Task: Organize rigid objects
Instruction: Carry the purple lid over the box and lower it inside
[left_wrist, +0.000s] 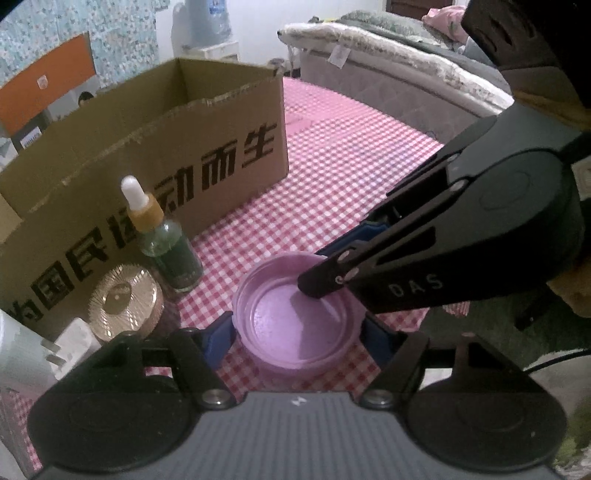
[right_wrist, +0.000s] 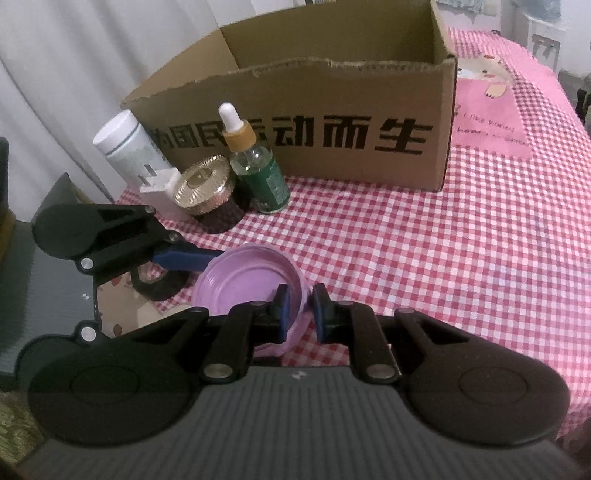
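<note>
1. Both hand-held grippers met at the purple lid (right_wrist: 255, 284), lying open side up on the checked table (right_wrist: 443, 277).
2. Right hand-held gripper (right_wrist: 298, 314) was clamped on the lid's near wall.
3. Left hand-held gripper (left_wrist: 297, 338) stood apart, astride the lid, seemingly touching its sides.
4. Beyond the lid waited the cardboard box (right_wrist: 332, 122).

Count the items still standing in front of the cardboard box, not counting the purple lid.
4: a dropper bottle nearest the box's middle, a gold-lidded jar beside it, a white charger plug next, and a white cylinder at the far end. More may hide behind them.
</note>
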